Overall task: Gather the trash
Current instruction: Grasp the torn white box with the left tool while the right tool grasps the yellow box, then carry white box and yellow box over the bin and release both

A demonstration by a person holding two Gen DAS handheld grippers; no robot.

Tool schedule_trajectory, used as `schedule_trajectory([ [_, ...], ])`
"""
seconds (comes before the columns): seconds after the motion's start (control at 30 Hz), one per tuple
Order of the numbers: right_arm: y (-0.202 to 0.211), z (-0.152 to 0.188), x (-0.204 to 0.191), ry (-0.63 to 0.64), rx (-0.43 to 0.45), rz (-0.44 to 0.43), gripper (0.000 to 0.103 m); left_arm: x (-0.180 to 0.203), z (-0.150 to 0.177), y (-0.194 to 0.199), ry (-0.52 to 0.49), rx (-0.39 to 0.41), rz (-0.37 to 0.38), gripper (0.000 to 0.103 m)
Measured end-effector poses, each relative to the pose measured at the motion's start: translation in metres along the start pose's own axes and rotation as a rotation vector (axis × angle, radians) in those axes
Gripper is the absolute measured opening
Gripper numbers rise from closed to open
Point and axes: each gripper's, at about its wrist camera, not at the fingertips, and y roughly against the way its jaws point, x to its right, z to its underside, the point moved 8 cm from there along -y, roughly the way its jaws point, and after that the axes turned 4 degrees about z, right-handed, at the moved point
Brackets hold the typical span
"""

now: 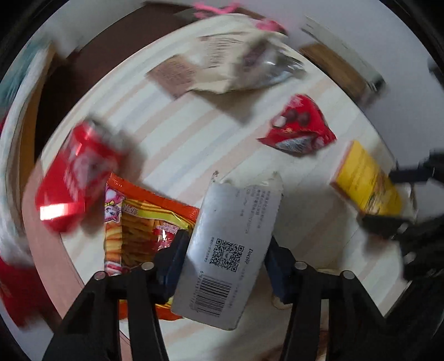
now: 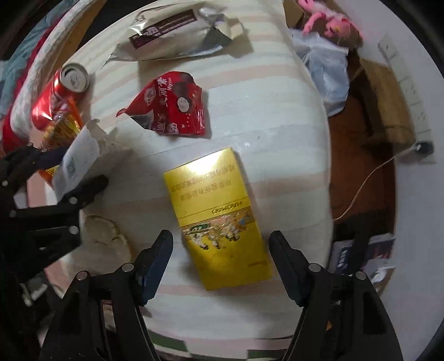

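My left gripper (image 1: 226, 250) is shut on a grey-white torn box (image 1: 230, 247) with a QR code and barcode, held above the striped cloth; the same box shows in the right wrist view (image 2: 75, 163). My right gripper (image 2: 220, 247) is open, its fingers either side of a yellow box (image 2: 216, 216) lying on the cloth; that box also shows in the left wrist view (image 1: 366, 180). A red wrapper (image 2: 172, 105) (image 1: 299, 125), a red can (image 2: 58, 94) (image 1: 80, 169), an orange snack bag (image 1: 144, 222) and a beige torn bag (image 2: 172, 33) (image 1: 230, 58) lie around.
The striped cloth (image 2: 263, 116) covers a round surface. Right of its edge are a clear plastic bag (image 2: 327, 69), a pink toy (image 2: 330, 19), a power strip (image 2: 410, 94) with a cable, and brown floor. A pale crumpled lump (image 2: 105, 230) lies near my right gripper.
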Motion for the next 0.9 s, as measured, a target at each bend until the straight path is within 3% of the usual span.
schedule_trajectory([
  [0.07, -0.003, 0.001, -0.003, 0.037, 0.003, 0.043, 0.074, -0.015, 0.016, 0.001, 0.173, -0.036, -0.012, 0.049],
  [0.13, -0.007, 0.004, -0.010, 0.063, 0.006, 0.078, 0.072, -0.026, 0.033, 0.005, 0.329, -0.026, 0.023, 0.049],
  [0.2, -0.006, 0.007, -0.015, 0.096, 0.037, 0.131, 0.065, -0.036, 0.049, 0.008, 0.421, -0.014, 0.010, 0.049],
  [0.3, -0.001, 0.016, -0.030, 0.100, 0.031, 0.085, 0.061, -0.047, 0.074, 0.011, 0.537, 0.005, 0.020, 0.049],
  [0.43, 0.003, 0.026, -0.036, 0.074, 0.005, 0.027, 0.062, -0.048, 0.086, 0.010, 0.540, 0.039, 0.042, 0.051],
  [0.57, 0.002, 0.023, -0.043, 0.079, -0.020, 0.065, 0.066, -0.044, 0.084, 0.001, 0.461, 0.046, -0.012, 0.051],
  [0.77, 0.002, 0.022, -0.044, 0.087, 0.038, 0.132, 0.066, -0.026, 0.086, 0.004, 0.432, 0.078, -0.081, 0.045],
  [0.9, 0.004, 0.027, -0.047, 0.099, 0.061, 0.138, 0.060, -0.025, 0.090, 0.021, 0.476, 0.116, -0.047, 0.045],
])
